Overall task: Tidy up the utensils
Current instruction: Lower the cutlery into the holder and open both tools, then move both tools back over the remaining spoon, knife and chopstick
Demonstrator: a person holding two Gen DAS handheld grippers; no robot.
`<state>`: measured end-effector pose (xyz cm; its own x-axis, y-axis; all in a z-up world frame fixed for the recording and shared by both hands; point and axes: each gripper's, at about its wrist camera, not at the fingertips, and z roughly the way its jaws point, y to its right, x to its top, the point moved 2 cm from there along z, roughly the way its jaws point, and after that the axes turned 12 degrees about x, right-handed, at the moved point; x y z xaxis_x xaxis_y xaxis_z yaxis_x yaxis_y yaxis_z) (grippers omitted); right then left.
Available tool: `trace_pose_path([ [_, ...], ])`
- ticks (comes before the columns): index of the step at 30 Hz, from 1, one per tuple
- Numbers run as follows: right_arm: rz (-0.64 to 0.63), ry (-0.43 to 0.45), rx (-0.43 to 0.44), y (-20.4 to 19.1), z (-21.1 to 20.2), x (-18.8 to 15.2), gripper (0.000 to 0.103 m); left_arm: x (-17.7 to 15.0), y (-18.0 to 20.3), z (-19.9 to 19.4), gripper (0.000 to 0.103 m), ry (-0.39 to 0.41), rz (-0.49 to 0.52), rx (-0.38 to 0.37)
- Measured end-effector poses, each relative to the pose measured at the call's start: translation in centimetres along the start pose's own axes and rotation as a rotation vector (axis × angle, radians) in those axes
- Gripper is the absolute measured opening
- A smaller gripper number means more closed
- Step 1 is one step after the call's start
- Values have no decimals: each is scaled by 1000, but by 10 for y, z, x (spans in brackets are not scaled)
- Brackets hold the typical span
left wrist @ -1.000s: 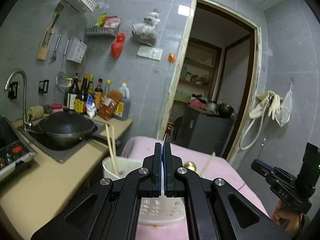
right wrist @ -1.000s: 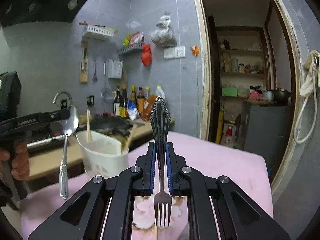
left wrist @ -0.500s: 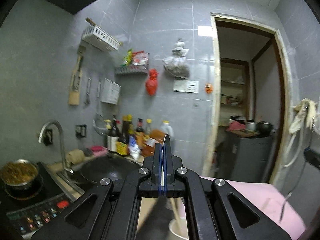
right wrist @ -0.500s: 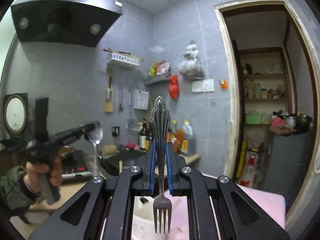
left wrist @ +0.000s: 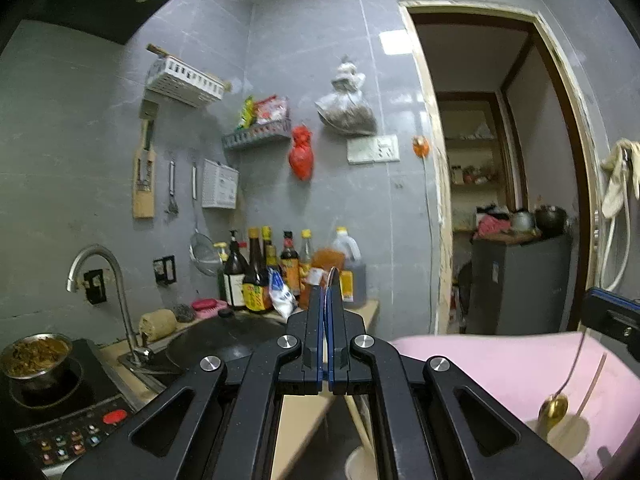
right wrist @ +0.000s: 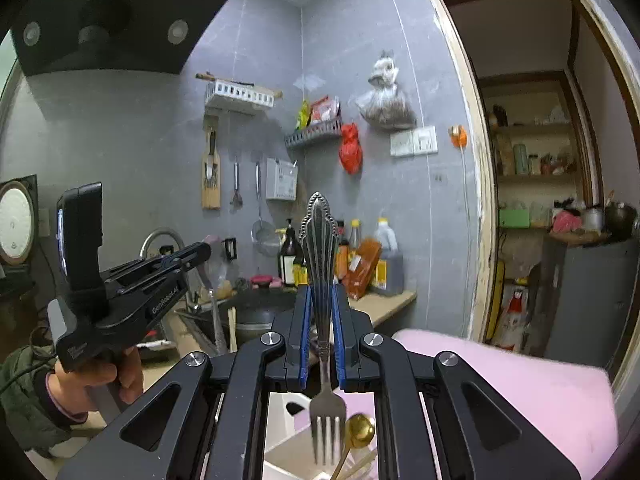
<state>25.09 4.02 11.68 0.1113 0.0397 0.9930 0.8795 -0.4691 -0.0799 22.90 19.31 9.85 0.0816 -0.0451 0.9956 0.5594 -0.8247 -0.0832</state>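
Observation:
My left gripper (left wrist: 328, 298) is shut on a silver spoon (left wrist: 333, 276), which shows edge-on between the pads and rises above the fingertips. In the right wrist view a hand (right wrist: 100, 376) holds that gripper (right wrist: 202, 250) level at the left, and the spoon's handle (right wrist: 216, 320) hangs down over the counter. My right gripper (right wrist: 320, 292) is shut on an ornate silver fork (right wrist: 318, 232), handle up and tines down. The tines hang over a white container (right wrist: 286, 404) where a gold spoon (right wrist: 360, 430) and chopsticks lie. That gold spoon (left wrist: 554, 408) shows at the right over the pink table cover (left wrist: 500, 364).
A counter (left wrist: 304, 412) runs along the left with a dark wok (left wrist: 224, 340), a tap (left wrist: 100, 276), an induction cooker (left wrist: 72, 416) bearing a pot of food, and several bottles (left wrist: 256, 276) against the wall. An open doorway (left wrist: 500, 200) is at the right.
Both grippers have lifted and swung toward the counter wall. The white container has slid from front-left to beneath the fork. The left gripper with the spoon has moved left, away from the holder.

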Motion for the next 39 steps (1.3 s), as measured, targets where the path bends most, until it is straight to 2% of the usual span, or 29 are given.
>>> trace_pose_path([
  [4,24,-42,12,6,6,-15,9,-14,7,5,1,-60,3,-58],
  [9,53,-72,22,11,5,-24,9,-23,5,9,4,-189,-74,-203],
  [11,48,-57,33,10,0,-23,13,-23,4,9,5,-245,-110,-252],
  [13,36,-22,41,7,-7,-20,23,-21,2,8,8,-276,-148,-287],
  [16,29,14,41,4,-17,-13,24,-12,3,2,17,-286,-165,-314],
  [18,24,37,19,2,-26,-6,26,-6,3,-5,32,-279,-182,-331],
  [20,22,55,-17,2,-36,-2,37,0,3,-16,39,-260,-192,-342],
  [21,22,65,-39,2,-44,0,48,2,5,-22,44,-251,-193,-349],
  [22,23,72,-57,3,-50,1,56,4,6,-27,48,-244,-193,-353],
  [23,25,73,-77,3,-57,2,58,6,7,-34,55,-234,-192,-357],
  [25,28,71,-116,6,-72,2,71,9,11,-45,70,-210,-192,-363],
  [28,26,74,-170,9,-97,-1,81,11,22,-67,88,-155,-171,-363],
  [29,22,73,-196,11,-107,-3,83,10,25,-73,90,-139,-163,-360],
  [31,16,70,-242,14,-125,-6,94,7,35,-86,96,-105,-141,-361],
  [33,11,65,-289,16,-144,-11,103,3,45,-98,97,-95,-118,-375],
  [36,6,38,-346,21,-165,-18,103,-7,59,-108,98,-124,-96,-418],
  [39,24,8,-405,29,-187,-28,103,-19,76,-114,98,-201,-81,-473],
])
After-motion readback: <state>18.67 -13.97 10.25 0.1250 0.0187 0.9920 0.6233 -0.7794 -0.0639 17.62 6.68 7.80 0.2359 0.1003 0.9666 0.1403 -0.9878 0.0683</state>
